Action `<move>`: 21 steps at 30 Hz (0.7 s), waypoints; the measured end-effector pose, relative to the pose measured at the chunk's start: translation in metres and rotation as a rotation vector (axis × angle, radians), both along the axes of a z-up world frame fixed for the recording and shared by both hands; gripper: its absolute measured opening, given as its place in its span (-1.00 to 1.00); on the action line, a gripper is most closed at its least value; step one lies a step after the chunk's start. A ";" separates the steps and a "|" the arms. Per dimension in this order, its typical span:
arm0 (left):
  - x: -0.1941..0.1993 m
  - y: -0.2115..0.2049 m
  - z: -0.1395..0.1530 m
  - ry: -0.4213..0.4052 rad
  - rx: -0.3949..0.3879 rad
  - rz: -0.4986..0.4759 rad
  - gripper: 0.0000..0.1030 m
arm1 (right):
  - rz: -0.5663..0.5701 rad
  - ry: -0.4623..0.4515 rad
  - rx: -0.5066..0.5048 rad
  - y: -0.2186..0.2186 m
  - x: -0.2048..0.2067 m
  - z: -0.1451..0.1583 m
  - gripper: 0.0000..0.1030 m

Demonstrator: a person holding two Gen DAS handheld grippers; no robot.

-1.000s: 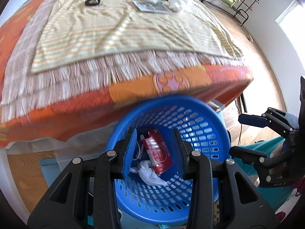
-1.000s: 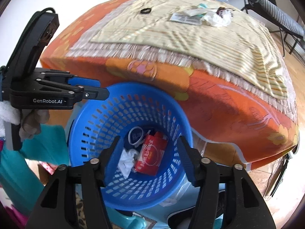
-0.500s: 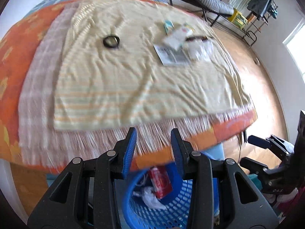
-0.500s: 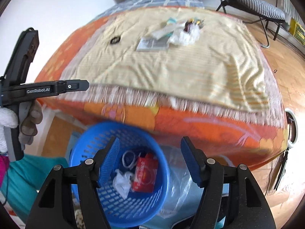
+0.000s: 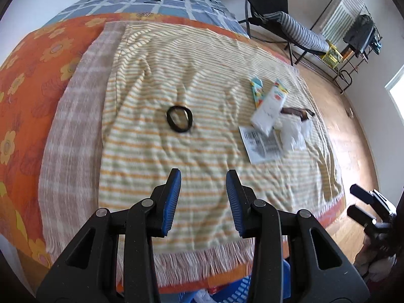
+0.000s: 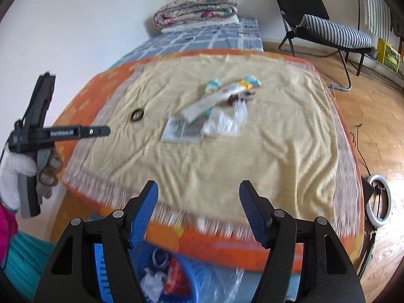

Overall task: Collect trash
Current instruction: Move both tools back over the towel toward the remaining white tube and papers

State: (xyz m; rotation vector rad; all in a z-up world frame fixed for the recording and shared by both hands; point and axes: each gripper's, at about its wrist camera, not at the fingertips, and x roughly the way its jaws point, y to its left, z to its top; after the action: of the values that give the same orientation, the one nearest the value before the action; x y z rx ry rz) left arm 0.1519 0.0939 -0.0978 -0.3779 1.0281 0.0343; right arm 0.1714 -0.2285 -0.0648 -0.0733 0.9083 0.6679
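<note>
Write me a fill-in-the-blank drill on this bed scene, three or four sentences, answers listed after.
1. The black ring lies on the ____ towel.
2. The trash already collected sits in a ____ basket below the bed's edge.
3. Both tongs, left tongs and right tongs, are open and hold ____.
4. The barcoded paper lies to the ____ of the black ring in the left wrist view.

Missing words: striped; blue; nothing; right
</note>
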 end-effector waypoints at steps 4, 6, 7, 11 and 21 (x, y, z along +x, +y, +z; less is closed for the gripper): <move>0.016 0.005 -0.005 0.007 -0.009 0.012 -0.28 | -0.024 -0.001 0.005 0.004 0.029 0.001 0.28; 0.021 0.008 -0.006 0.010 -0.015 0.018 -0.28 | -0.028 0.011 -0.003 0.008 0.042 -0.001 0.28; 0.025 0.010 -0.007 0.009 -0.017 0.020 -0.28 | -0.029 0.016 -0.007 0.011 0.048 -0.003 0.28; 0.036 0.014 -0.010 0.007 -0.015 0.030 -0.28 | -0.033 0.059 -0.019 0.017 0.068 -0.008 0.28; 0.063 0.036 -0.025 0.029 -0.079 0.103 -0.31 | -0.086 0.183 0.047 0.025 0.111 -0.025 0.28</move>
State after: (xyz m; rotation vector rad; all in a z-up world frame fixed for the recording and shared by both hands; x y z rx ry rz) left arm 0.2146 0.1295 -0.1224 -0.5032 1.0404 0.0918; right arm 0.2825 -0.2035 -0.0895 0.0696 1.0655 0.6226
